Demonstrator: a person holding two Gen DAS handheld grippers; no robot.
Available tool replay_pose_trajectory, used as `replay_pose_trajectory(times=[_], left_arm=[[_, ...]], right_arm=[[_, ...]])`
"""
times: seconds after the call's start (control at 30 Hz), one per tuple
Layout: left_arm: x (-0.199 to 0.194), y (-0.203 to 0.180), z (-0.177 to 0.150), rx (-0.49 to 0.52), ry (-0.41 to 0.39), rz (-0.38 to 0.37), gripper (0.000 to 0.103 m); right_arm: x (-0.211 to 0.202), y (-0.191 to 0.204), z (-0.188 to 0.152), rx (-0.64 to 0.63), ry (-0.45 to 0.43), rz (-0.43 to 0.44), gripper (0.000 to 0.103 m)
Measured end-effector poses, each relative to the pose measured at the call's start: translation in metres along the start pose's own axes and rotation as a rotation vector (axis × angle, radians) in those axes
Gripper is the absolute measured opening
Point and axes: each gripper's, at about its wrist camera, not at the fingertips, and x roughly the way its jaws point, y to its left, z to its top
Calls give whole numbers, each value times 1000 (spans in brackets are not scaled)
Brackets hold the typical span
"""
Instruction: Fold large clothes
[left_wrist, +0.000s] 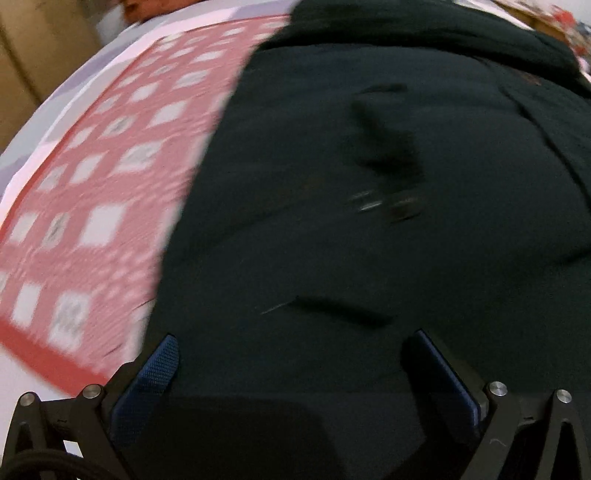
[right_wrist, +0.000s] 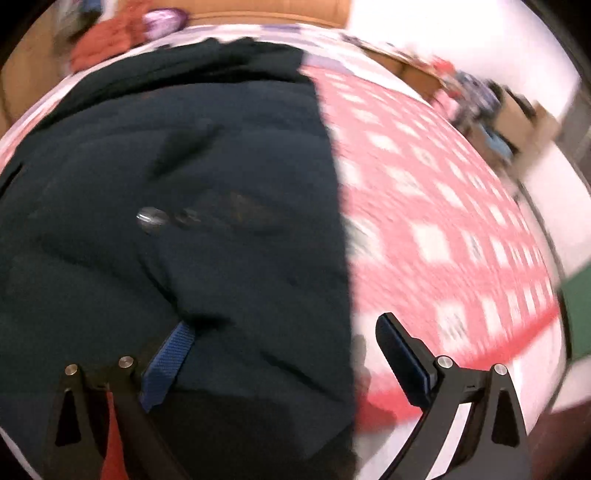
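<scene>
As the dark garment (left_wrist: 369, 221) lay flat ahead of and beneath both spread, empty grippers, left gripper (left_wrist: 291, 373) and right gripper (right_wrist: 284, 354), on the red-checked bedspread (right_wrist: 443, 229), it looked thick, soft, heavyish; best pinched at near hem corners.

1 big dark piece of clothing (left_wrist: 369, 221) lies here, w/ 1 shiny metal bit (right_wrist: 149, 218) on it, too blurry to tell what it is. Under it is 1 pink and white checked blanket (left_wrist: 92, 192). There are 2 grippers: 1 left gripper (left_wrist: 295, 354) and 1 right gripper (right_wrist: 284, 343). Each has 2 fingers, so 4 fingers (left_wrist: 155, 369) in all, w/ blue pads. Far back sits 1 red-orange heap of cloth (right_wrist: 107, 40), 1 purple thing (right_wrist: 162, 20) next to it, and approx 1 brown box (right_wrist: 517, 110).
</scene>
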Motion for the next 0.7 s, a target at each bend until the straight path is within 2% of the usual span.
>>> replay_pose_trajectory(times=[0.07,0.13,0.23,0.3,0.47,0.53,0.7], left_arm=[[-4,19,-8,-28,0,10,103],[-10,26,-16,-27,-2,12,103],[-19,32,-28,12,-8,26,103],[-21,39,-36,24,-7,39,103],[-27,81,-60,-30,25,59,103],[-30,91,-66,-46,26,53,103],[-41,93,-73,-26,0,59,103]], right_arm=[[-11,0,-8,10,8,-47,99],[-25,7,-18,28,5,-23,99],[-41,31,-33,-35,-8,20,99],[-40,35,-39,-56,-5,0,99],[-37,-12,-62,134,76,-105,99],[-45,-23,-69,166,82,-129,99],[-72,-4,-80,57,40,-152,99]])
